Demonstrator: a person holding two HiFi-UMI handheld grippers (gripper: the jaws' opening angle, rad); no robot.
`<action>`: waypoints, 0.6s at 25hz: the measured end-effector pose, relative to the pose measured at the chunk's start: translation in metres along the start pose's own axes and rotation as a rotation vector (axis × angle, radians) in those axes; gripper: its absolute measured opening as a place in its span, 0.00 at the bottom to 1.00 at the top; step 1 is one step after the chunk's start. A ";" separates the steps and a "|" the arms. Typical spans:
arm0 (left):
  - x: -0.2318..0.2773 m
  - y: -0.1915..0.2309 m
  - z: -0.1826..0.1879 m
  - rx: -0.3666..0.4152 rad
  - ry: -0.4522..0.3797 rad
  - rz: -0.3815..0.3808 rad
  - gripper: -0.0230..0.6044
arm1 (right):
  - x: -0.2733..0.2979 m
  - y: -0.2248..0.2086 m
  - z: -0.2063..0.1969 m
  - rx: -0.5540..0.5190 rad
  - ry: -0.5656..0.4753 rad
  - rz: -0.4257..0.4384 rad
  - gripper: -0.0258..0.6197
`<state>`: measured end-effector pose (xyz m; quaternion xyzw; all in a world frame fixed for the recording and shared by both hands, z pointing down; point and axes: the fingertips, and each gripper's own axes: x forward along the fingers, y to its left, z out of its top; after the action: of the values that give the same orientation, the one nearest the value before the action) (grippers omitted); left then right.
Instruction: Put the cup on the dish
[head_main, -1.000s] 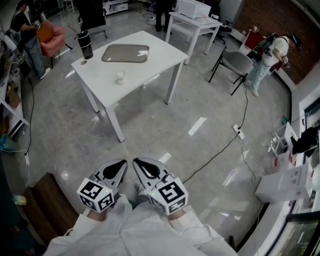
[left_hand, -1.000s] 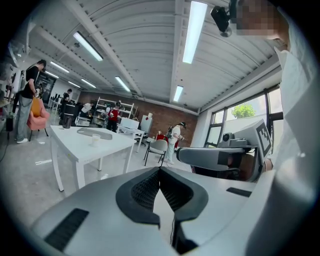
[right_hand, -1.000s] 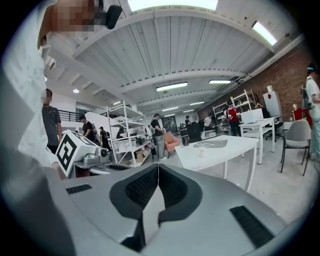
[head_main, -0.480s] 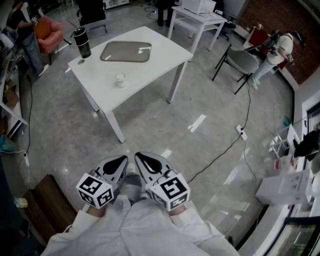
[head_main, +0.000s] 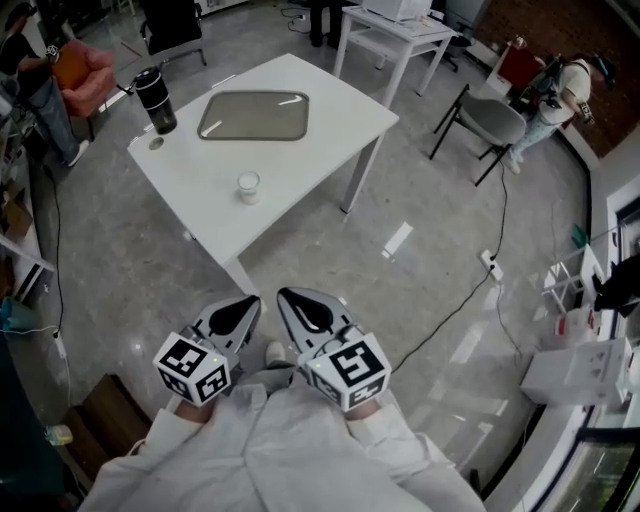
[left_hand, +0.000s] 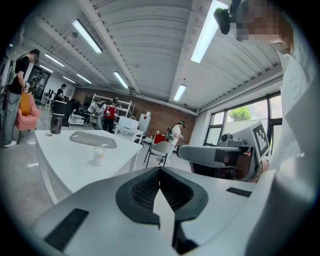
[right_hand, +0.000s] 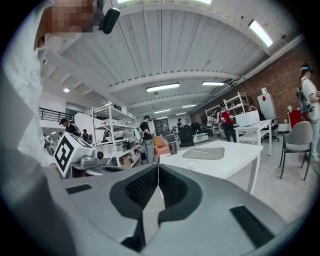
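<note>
Currently | left gripper (head_main: 245, 305), right gripper (head_main: 292, 300): jaws closed flat, nothing between, well short of table (head_main: 310, 150) | cup (head_main: 248, 186): upright mid-table, apart from dish (head_main: 254, 115) | handling: small, probably light and fragile; pinch gently across the side wall

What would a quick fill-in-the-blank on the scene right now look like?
1. The cup stands on the ____, not on the dish.
2. The dish itself is ____.
3. The jaws of the left gripper and the right gripper are both ____.
Missing words: table; empty; shut.
</note>
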<state>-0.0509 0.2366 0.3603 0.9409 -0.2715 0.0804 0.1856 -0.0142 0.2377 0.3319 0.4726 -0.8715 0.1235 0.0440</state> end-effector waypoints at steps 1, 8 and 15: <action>0.004 0.008 0.003 0.000 0.004 -0.007 0.05 | 0.009 -0.004 0.002 0.003 0.000 -0.002 0.06; 0.025 0.056 0.023 0.024 0.020 -0.027 0.05 | 0.051 -0.026 0.016 0.006 -0.004 -0.047 0.06; 0.034 0.076 0.014 -0.006 0.049 -0.040 0.05 | 0.065 -0.030 0.012 0.016 0.011 -0.066 0.06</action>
<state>-0.0628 0.1554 0.3787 0.9433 -0.2484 0.0989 0.1965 -0.0243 0.1658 0.3377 0.5006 -0.8542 0.1317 0.0490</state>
